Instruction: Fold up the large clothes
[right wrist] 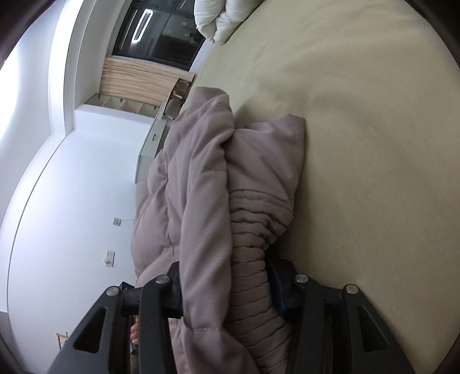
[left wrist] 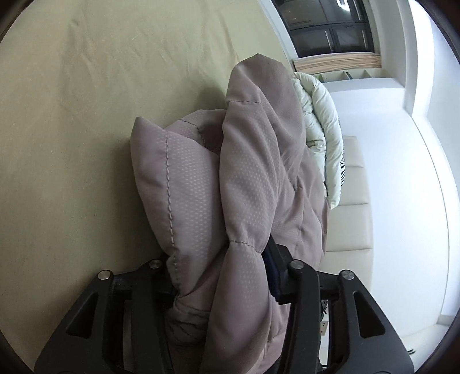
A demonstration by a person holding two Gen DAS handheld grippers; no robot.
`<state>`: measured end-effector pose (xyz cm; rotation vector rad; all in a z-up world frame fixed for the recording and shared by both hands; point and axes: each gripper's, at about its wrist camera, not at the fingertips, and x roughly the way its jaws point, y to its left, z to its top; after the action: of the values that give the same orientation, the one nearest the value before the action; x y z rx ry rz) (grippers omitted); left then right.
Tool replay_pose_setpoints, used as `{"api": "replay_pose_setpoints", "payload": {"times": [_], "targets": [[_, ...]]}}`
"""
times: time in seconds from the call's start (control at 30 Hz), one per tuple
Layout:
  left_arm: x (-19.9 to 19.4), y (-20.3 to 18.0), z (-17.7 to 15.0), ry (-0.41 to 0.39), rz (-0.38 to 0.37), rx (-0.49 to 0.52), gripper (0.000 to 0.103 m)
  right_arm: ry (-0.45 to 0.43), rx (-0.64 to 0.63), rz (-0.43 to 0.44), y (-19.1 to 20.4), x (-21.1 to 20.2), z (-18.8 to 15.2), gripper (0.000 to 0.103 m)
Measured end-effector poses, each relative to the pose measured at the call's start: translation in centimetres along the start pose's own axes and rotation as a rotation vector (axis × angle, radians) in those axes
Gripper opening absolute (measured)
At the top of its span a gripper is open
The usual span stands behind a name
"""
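Observation:
A puffy taupe quilted jacket (left wrist: 253, 143) is bunched up over the beige bed sheet (left wrist: 86, 115). My left gripper (left wrist: 221, 259) has a thick gathered fold of it pinched between its black jaws, and the fabric cinches in where the pads press. In the right wrist view the same jacket (right wrist: 201, 172) fills the middle, its ribbed hem or cuff (right wrist: 253, 287) gathered into my right gripper (right wrist: 225, 273), which is closed on that bundle. The jacket hides both grippers' fingertips. Both views are rolled sideways.
The bed sheet (right wrist: 373, 143) spreads wide beside the jacket. A pale puffy duvet or pillow (left wrist: 322, 120) lies at the far end of the bed (right wrist: 221, 20). A padded headboard (left wrist: 353, 201), white walls, a dark window (right wrist: 161, 34) and a wooden shelf unit (right wrist: 138, 80) border the bed.

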<state>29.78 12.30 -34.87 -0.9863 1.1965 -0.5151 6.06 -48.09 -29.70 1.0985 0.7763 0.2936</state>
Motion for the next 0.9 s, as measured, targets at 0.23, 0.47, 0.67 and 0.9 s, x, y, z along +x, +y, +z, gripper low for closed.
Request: {"api": "replay_pose_setpoints", "payload": {"times": [0.23, 0.47, 0.67, 0.9], "targets": [[-1.6, 0.7, -2.0, -0.042, -0.023, -0.05, 0.051, -0.007, 0.056, -0.02, -0.7, -1.6, -1.0, 0.062], [-7.5, -2.6, -5.8, -0.178, 0.123, 0.089, 0.057, -0.131, 0.027, -0.183, 1.0, -8.2, -3.0, 0.072], [-13.4, -9.5, -10.9, -0.405, 0.366, 0.34, 0.071, -0.264, -0.091, -0.332, 5.8, -13.0, -5.2, 0.087], [-15.2, -24.1, -19.7, -0.73, 0.606, 0.742, 0.086, -0.435, -0.453, -0.548, 16.6, -14.4, -8.1, 0.099]]}}
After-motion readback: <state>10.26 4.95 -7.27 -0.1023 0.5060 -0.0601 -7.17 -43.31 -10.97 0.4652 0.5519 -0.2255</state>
